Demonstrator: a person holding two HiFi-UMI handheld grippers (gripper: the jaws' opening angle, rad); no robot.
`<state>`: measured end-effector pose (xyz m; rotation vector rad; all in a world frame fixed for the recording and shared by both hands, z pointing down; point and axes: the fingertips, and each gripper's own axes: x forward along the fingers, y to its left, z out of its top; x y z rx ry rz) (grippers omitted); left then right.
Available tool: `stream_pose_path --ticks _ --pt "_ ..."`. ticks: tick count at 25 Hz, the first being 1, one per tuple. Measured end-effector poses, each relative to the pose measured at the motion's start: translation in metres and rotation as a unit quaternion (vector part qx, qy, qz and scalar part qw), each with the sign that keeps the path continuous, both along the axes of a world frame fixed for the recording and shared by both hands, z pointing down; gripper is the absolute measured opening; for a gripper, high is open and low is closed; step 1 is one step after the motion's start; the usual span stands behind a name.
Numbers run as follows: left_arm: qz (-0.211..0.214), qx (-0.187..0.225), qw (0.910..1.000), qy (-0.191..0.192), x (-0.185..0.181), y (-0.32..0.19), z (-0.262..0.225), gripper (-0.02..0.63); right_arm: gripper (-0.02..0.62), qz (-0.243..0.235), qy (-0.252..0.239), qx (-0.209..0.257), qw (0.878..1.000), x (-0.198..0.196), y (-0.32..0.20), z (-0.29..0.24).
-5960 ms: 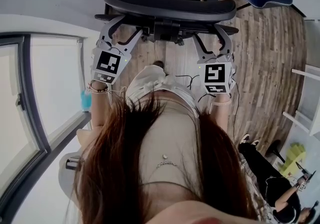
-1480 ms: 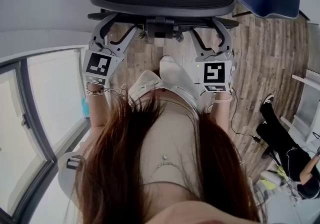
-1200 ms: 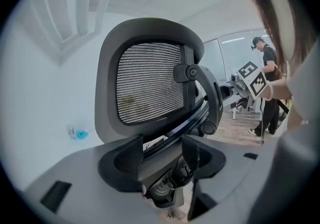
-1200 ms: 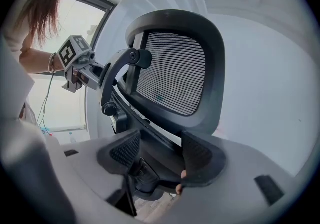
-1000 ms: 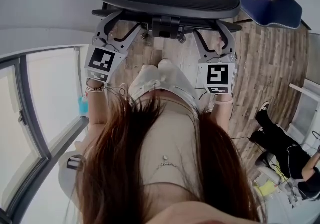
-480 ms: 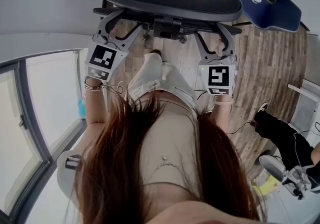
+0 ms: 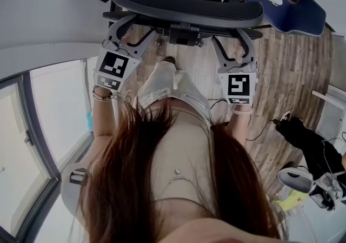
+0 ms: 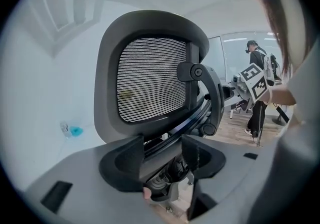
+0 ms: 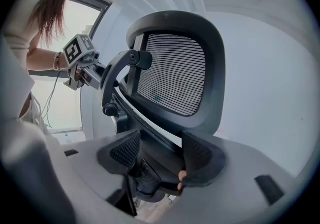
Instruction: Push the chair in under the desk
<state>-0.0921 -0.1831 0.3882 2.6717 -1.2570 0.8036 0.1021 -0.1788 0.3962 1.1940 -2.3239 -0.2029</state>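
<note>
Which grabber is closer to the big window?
Left. The left gripper is at the chair on the side next to the window; the right gripper is at the chair's other side, farther away.

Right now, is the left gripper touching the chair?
Cannot tell. In the left gripper view, the frame of the chair runs between the open jaws of the left gripper; neither contact nor gap shows plainly.

1. The left gripper [image 8: 162, 154] has its jaws wide apart; a fingertip [image 8: 146, 193] shows just below one jaw.
2. The right gripper [image 9: 161, 152] likewise has its jaws wide apart.
3. Both forearms [image 7: 101, 123] reach forward behind the jaws.
</note>
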Motion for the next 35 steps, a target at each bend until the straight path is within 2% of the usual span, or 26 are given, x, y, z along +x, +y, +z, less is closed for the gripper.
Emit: stream_pose_path --ticks 13,21,26,30,35 --pt "-0.010 -0.001 0.9999 0.010 0.000 -0.001 0.000 0.235 0.261 -0.004 0.002 0.003 1.000 0.000 -0.003 0.001" --pt "-0.012 -0.012 0.9997 0.015 0.013 -0.044 0.001 0.232 0.261 -0.009 0.001 -0.010 1.000 0.015 -0.047 0.002" --pt "-0.004 -0.003 0.9996 0.028 0.010 -0.055 0.001 0.229 0.261 -0.005 0.002 -0.010 1.000 0.011 -0.056 0.003" --pt "-0.001 -0.013 0.9995 0.027 0.004 -0.080 0.007 0.227 0.261 0.002 0.004 -0.016 1.000 0.006 -0.079 0.007" --pt "0.003 -0.013 0.9991 0.039 0.004 -0.083 0.001 0.225 0.261 0.007 0.002 -0.018 1.000 0.006 -0.079 0.004"
